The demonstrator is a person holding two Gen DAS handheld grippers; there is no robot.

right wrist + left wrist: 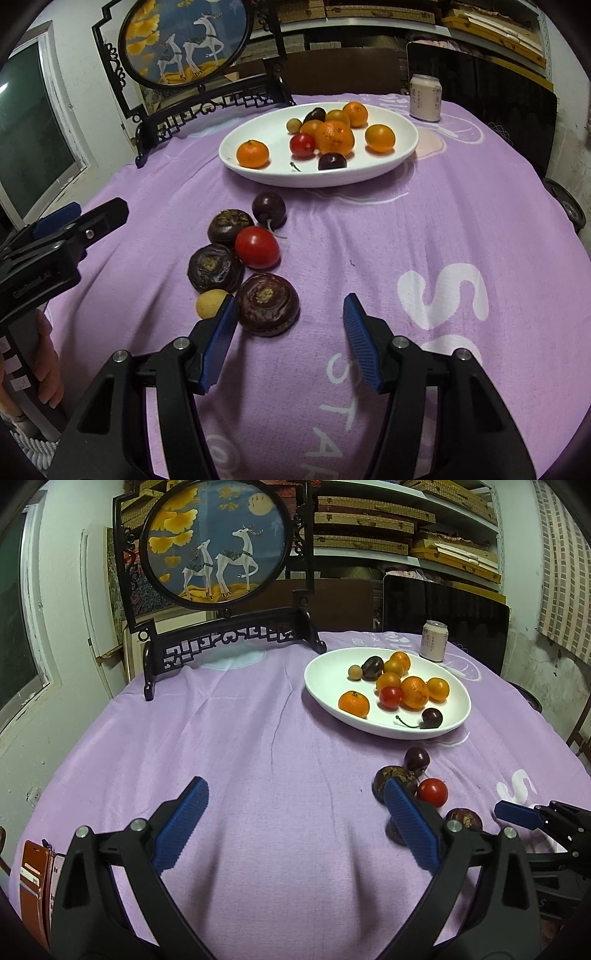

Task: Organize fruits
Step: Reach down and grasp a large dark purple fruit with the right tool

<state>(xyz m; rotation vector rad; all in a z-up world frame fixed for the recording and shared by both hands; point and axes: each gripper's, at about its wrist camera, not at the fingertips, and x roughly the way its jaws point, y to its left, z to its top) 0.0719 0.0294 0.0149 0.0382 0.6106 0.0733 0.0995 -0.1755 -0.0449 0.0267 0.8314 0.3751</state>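
Right gripper partly open, nothing between the pads, pointing down at the purple tablecloth. Nearest water chestnut lies just ahead of its left finger, slightly inside the gap line but not gripped. Small yellow round fruit, maybe a longan, sits just outside that same finger tip, partly hidden by it. Further ahead-left: second water chestnut, then a red cherry tomato touching it, a third water chestnut behind, and a dark cherry with pale stem farthest of the loose cluster. All loose pieces sit left of the right gripper's centre line.

Left gripper wide open, empty, bare cloth between its fingers. The loose cluster lies at and beyond its right finger, which hides part of it; the tomato sits just outside that tip.

Beyond the cluster, white oval plate, well apart from both grippers, holding mandarins, small orange tomatoes, a red one, dark cherries and one pale round fruit. Drink can behind the plate to the right. Framed deer panel on black stand at the far left. A person's hand holds the left gripper's handle at left edge of the right wrist view.
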